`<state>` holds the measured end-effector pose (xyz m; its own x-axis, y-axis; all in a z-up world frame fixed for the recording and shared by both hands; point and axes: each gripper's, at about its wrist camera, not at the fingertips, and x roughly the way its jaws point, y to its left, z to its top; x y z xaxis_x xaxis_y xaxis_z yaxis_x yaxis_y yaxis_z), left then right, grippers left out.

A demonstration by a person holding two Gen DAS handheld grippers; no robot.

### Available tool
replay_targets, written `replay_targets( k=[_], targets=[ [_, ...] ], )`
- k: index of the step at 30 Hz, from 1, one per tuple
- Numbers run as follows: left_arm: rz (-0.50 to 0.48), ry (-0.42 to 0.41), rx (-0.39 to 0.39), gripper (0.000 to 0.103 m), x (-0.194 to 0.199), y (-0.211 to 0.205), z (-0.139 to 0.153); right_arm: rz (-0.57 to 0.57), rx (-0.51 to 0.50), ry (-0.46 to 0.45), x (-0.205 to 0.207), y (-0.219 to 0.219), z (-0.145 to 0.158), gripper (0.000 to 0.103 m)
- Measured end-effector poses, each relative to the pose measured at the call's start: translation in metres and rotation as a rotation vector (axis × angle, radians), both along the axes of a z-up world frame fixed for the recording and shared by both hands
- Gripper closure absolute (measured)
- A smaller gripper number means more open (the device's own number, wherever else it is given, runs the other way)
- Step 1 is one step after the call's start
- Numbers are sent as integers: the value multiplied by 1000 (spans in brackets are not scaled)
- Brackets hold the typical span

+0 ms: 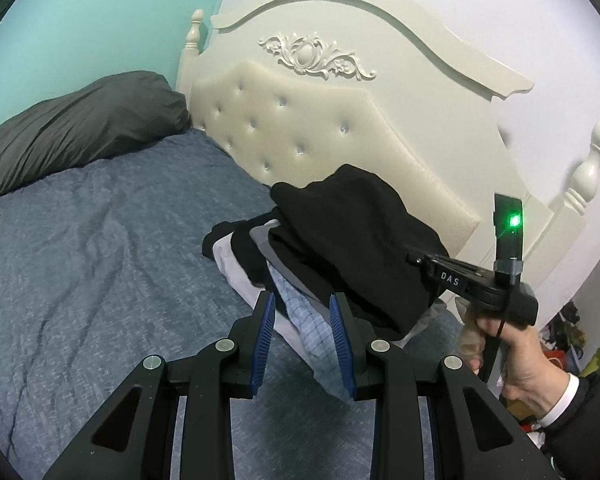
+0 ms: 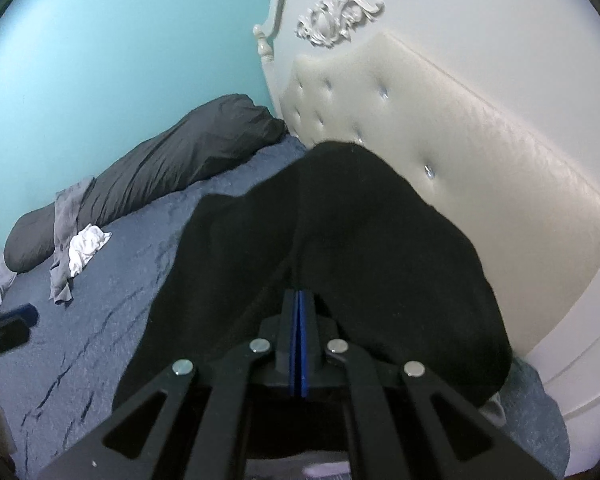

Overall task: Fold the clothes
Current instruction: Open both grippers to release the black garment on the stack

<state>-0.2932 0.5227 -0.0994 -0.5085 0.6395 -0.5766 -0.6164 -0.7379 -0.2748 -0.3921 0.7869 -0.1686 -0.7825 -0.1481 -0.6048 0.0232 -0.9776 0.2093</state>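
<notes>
A stack of folded clothes lies on the blue bed sheet [image 1: 100, 260] by the headboard, with a blue plaid cloth [image 1: 312, 328] sticking out at its near side. A black garment [image 1: 352, 216] [image 2: 340, 220] drapes over the top of the stack. My right gripper [image 2: 300, 294] is shut on a fold of the black garment; in the left wrist view a hand [image 1: 516, 364] holds it, its tip [image 1: 414, 258] buried in the fabric. My left gripper [image 1: 302, 298] hovers just before the stack. Its blue pads stand apart, and the plaid cloth shows in the gap behind them.
A cream tufted headboard [image 1: 320, 120] [image 2: 460, 140] rises right behind the stack. A dark grey pillow [image 1: 80, 124] [image 2: 160, 160] lies along the turquoise wall. A grey garment [image 2: 66, 232] and a crumpled white cloth [image 2: 86, 246] rest beside it. Clutter [image 1: 568, 332] sits off the bed at right.
</notes>
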Motion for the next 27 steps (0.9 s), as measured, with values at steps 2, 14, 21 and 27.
replay_targets(
  k=[2,14,21,27],
  targets=[
    [-3,3,-4,71,2,-3,1,-19,-29,24,4,7,2,103],
    [7,1,-10,71,15,-18,5,-55,-172,34,11,37,0,103],
    [12,3,-9,71,21,-26,9,-113,-232,70,13,55,9,103],
    [25,-2,-12,71,23,-35,13,-128,-244,43,8,57,7,103]
  ],
)
